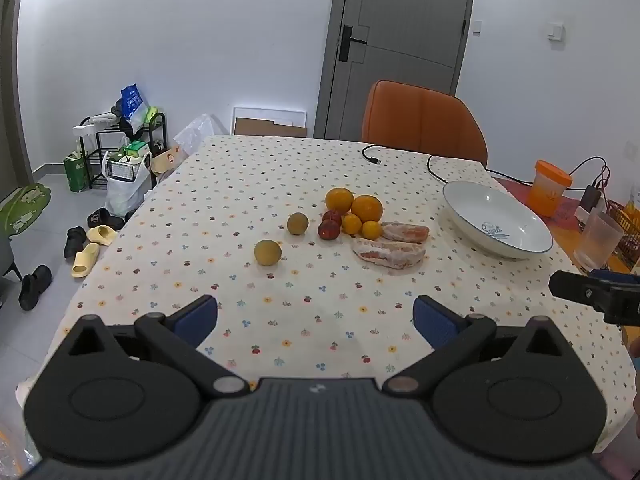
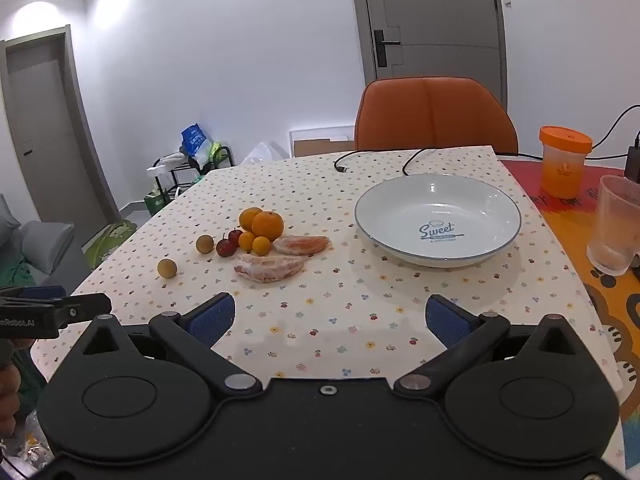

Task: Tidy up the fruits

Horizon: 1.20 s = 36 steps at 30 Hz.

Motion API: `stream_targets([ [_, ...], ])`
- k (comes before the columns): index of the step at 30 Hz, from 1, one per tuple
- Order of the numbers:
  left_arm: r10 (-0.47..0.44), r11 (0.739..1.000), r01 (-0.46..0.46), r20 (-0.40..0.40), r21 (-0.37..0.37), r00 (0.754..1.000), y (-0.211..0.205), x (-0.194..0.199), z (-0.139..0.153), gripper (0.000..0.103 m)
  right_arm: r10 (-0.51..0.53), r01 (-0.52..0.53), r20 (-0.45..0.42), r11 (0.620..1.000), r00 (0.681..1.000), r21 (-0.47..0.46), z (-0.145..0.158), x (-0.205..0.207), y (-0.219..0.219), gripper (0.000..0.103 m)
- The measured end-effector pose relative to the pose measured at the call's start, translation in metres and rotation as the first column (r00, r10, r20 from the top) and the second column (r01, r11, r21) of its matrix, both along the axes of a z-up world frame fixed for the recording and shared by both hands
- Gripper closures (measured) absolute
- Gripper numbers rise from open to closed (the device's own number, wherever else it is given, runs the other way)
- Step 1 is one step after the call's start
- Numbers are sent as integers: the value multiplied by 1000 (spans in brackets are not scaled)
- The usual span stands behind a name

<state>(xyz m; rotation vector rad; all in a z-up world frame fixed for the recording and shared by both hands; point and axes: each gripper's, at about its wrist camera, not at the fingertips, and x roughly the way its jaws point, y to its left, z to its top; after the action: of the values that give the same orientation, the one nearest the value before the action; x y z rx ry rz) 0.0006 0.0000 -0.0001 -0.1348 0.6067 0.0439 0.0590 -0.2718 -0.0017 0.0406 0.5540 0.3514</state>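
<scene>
Here, both claws hover low over the near edge of a flower-print tablecloth, fingers spread wide, holding nothing. Ahead of the left gripper and slightly right lies the fruit cluster: two oranges, small tangerines, red fruits, two brown round fruits, and two peeled pomelo segments lying crosswise. The white plate sits straight ahead of the right gripper, likely the destination. The left claw looks nearer the fruit. Bare cloth lies between, so approach room seems free.
</scene>
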Motion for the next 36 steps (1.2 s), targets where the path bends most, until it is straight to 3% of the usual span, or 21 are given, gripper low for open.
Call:
stream_targets([
  [36, 10, 1000, -10, 3, -6, 1000, 3, -3, -4, 0, 1, -1, -3, 1000, 1000, -2, -1, -2, -2, 0],
])
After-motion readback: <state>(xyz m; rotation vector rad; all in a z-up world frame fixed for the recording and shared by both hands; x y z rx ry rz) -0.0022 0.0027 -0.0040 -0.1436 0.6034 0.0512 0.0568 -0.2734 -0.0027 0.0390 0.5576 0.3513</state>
